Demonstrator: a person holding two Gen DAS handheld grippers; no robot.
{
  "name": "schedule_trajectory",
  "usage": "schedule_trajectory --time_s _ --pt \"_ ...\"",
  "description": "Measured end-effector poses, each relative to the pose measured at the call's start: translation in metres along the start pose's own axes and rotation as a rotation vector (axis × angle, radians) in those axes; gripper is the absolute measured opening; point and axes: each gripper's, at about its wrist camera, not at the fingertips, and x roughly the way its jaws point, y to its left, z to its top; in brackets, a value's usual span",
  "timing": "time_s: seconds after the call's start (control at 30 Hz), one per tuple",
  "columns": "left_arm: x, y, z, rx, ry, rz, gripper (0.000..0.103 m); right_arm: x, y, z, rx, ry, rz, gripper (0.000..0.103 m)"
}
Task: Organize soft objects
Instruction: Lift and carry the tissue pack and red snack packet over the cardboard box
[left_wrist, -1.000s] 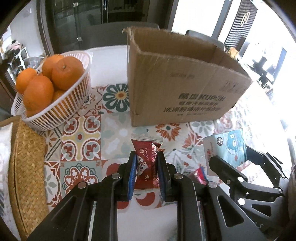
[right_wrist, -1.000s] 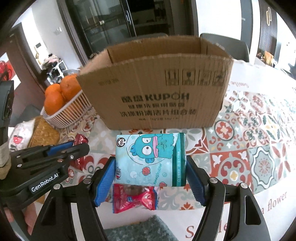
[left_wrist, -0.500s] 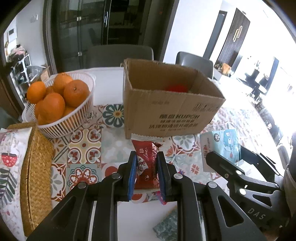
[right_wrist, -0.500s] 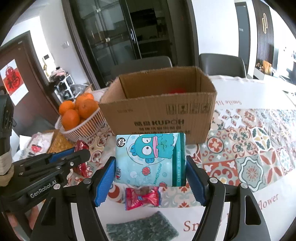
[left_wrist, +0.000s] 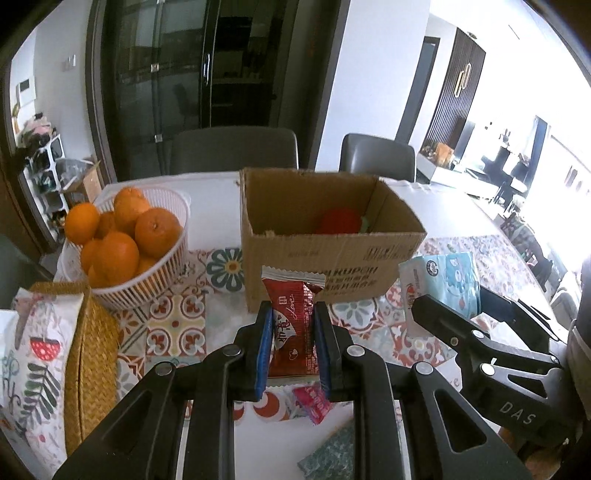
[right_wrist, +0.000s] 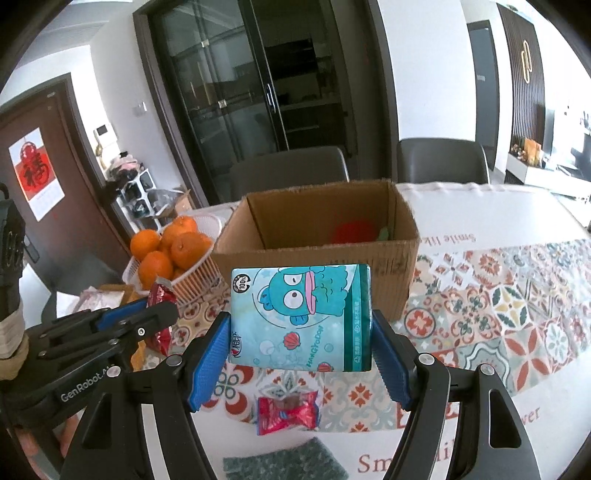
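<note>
My left gripper (left_wrist: 293, 334) is shut on a dark red snack packet (left_wrist: 291, 321), held in the air in front of the open cardboard box (left_wrist: 325, 273). My right gripper (right_wrist: 301, 347) is shut on a blue cartoon tissue pack (right_wrist: 301, 317), also held above the table before the box (right_wrist: 314, 240). A red soft object (left_wrist: 340, 220) lies inside the box. A pink-red candy wrapper (right_wrist: 287, 410) and a green scrubbing pad (right_wrist: 284, 463) lie on the table below the grippers. The tissue pack also shows in the left wrist view (left_wrist: 443, 280).
A white basket of oranges (left_wrist: 122, 240) stands left of the box. A woven tray (left_wrist: 88, 354) with a patterned cloth (left_wrist: 29, 362) sits at the left edge. Two grey chairs (left_wrist: 236, 151) stand behind the table. The tablecloth (right_wrist: 517, 314) has tile patterns.
Both grippers have risen with their loads, so the box interior with the red object now shows. The candy wrapper and green pad on the table have come into view.
</note>
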Motion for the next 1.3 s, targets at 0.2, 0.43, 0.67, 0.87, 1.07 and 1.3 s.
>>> schedule_trajectory --time_s 0.2,0.43,0.67,0.87,1.07,1.3 --pt "-0.002 -0.003 0.014 0.013 -0.030 -0.012 0.022 -0.008 0.000 0.019 -0.019 -0.039 -0.003 0.073" --pt "-0.002 -0.007 0.029 0.027 -0.049 -0.027 0.022 -0.010 0.001 0.034 -0.027 -0.059 0.000 0.073" --pt "0.003 -0.010 0.048 0.053 -0.062 -0.024 0.022 -0.003 -0.003 0.052 -0.027 -0.062 0.002 0.073" --pt "0.010 -0.013 0.065 0.073 -0.072 -0.020 0.022 0.008 -0.007 0.069 -0.036 -0.054 -0.007 0.073" --pt "0.022 -0.013 0.079 0.088 -0.068 -0.020 0.022 0.020 -0.010 0.083 -0.047 -0.043 -0.014 0.073" --pt "0.040 -0.010 0.094 0.105 -0.051 -0.007 0.022 0.041 -0.013 0.097 -0.058 -0.018 -0.021 0.073"
